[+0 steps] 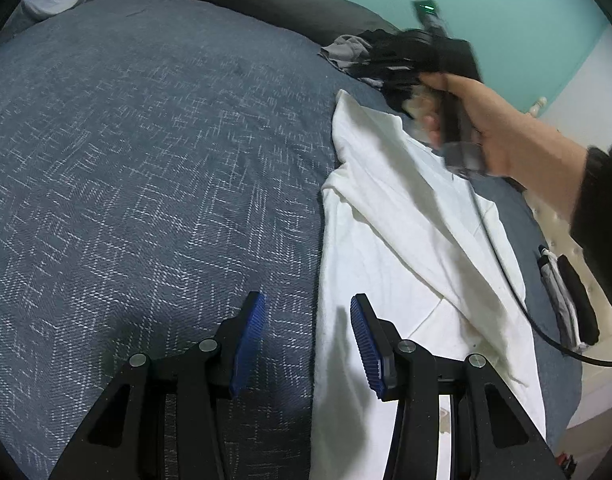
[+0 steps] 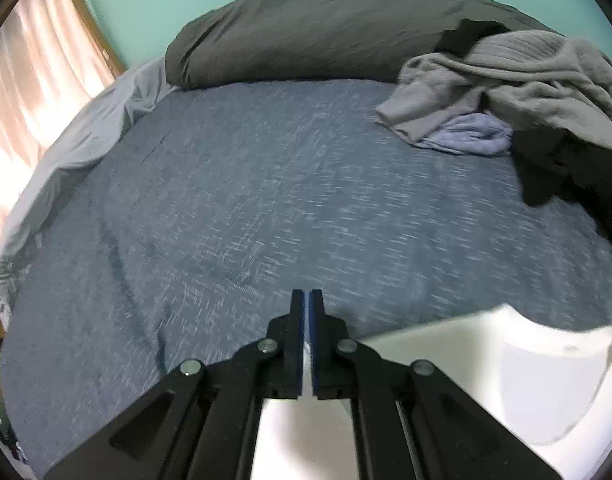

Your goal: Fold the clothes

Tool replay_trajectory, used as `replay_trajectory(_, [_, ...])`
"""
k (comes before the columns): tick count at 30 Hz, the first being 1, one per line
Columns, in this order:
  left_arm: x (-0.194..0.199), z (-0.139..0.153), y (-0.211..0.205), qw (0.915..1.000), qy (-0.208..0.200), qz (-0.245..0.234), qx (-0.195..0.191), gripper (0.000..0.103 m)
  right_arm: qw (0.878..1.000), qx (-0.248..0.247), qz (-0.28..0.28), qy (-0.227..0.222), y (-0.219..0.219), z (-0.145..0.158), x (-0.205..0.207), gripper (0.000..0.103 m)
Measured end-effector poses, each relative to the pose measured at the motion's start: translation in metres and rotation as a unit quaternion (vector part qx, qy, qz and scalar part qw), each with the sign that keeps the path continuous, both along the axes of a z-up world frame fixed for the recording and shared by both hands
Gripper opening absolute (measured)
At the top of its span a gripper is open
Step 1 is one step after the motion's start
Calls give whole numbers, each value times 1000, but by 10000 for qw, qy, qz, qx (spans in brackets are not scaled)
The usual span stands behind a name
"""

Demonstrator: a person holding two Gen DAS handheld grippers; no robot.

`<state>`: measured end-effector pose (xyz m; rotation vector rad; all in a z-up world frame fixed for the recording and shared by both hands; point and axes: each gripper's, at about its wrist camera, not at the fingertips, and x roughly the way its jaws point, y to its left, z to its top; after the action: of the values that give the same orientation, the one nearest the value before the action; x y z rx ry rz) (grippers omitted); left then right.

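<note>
Left claw (image 1: pixel 307 340): blue pads spread apart, nothing between, hovering over left edge of white cotton garment (image 1: pixel 405 248).
Garment lies rumpled on blue woven bedspread (image 1: pixel 146 160), right half of left-wrist frame, long axis lower centre to upper right.
Right claw (image 2: pixel 307 320): pads pressed together, white cloth showing right behind them; looks pinched, grip point hidden.
Left claw nearer free edge.
Grey and black clothes pile (image 2: pixel 525 92) upper right, well apart.
No readable writing or labels.

left gripper (image 1: pixel 307 334) agape, white garment (image 1: pixel 389 240), bedspread (image 1: pixel 146 160)
</note>
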<state>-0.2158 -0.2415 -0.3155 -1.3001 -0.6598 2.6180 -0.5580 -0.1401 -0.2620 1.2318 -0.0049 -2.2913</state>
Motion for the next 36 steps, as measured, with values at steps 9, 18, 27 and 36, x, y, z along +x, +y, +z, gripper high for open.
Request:
replay_trajectory(9, [6,6,1,10000,38,-42,1,48,9994,-2,-338,-46,128,24,63,2])
replay_trajectory(18, [30,18,7,9996,-27,-176,-199,49,9975,19,-598,-376,257,35,189,3])
replay_trajectory(27, [70,44,22,9963,-373,-606,-488,48,9929,34,-953,-716,354,34,294,12])
replay_trajectory(36, [112,52,25,9955,-535,-495,-600,48,9870,-469,-1353,-731,386,20,304,31])
